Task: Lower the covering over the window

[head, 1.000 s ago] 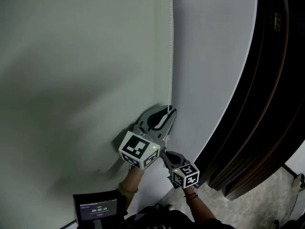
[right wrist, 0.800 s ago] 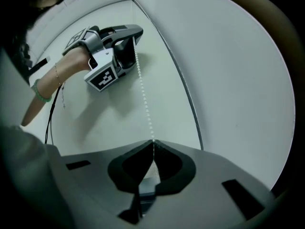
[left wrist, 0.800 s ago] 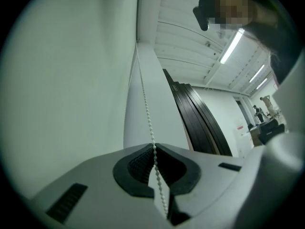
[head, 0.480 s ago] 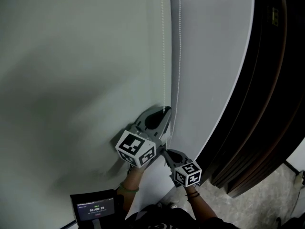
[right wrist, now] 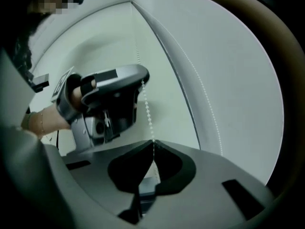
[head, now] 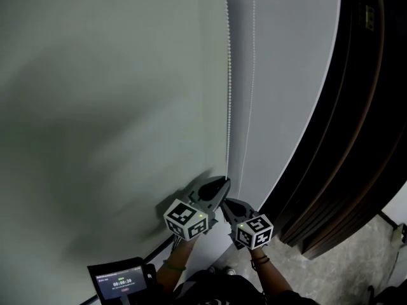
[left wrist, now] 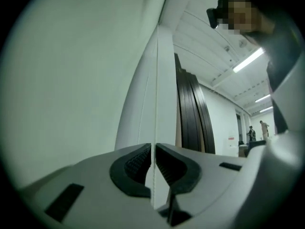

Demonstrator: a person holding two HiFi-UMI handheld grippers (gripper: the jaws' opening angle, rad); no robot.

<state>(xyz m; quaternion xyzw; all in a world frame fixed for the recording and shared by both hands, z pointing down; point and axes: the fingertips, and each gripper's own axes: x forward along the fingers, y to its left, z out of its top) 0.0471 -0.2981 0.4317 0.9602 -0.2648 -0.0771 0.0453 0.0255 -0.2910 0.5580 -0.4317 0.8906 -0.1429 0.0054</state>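
Note:
A pale green roller blind covers the left of the head view, beside a white wall strip. A white bead chain hangs down its edge, with a second strand to the right. My left gripper is low on the chain. The chain runs between its ribbed pads, which press on it after just opening slightly. Just below, my right gripper is shut on the same chain, with the tips pinching it under the left gripper.
Dark curved panels stand right of the white wall, over a grey speckled floor. A small device with a lit screen sits at the lower left. Ceiling lights and distant people show in the left gripper view.
The left gripper has dropped down along the chain and now sits just above the right gripper. The two chain strands have spread apart. The right gripper has stayed put.

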